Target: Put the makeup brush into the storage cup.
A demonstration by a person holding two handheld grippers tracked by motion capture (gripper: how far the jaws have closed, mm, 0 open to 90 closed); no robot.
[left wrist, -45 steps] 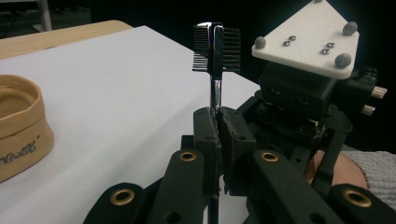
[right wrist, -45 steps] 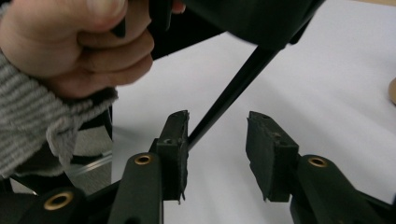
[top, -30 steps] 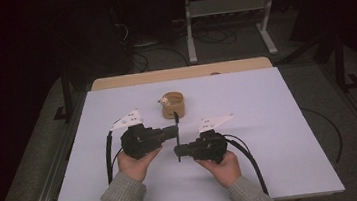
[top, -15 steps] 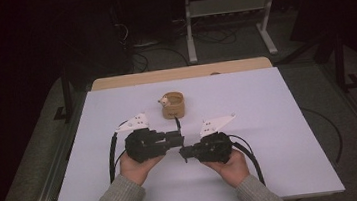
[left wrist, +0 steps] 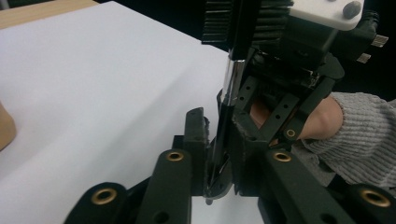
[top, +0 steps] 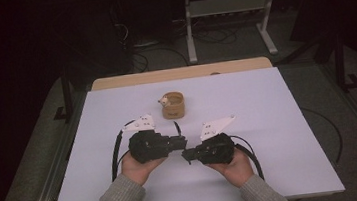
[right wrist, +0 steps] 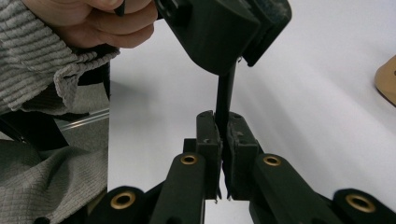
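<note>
Both grippers have drawn closer to us since a second ago, away from the cup (top: 173,105). We see the left gripper (top: 183,141) and right gripper (top: 187,155) meeting nose to nose over the bench (top: 279,120), each with jaws closed on one end of a thin black pen (left wrist: 227,116). Its long axis runs straight between the two, so we judge any pull apart must follow that line.

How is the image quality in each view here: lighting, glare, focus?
High view: the room is dark, the white table evenly lit and sharp. Left gripper view: a bright glint runs down the thin black rod that is clamped in its jaws; the far table looks soft. Right gripper view: the near jaws are sharp, the left gripper above is slightly blurred.
</note>
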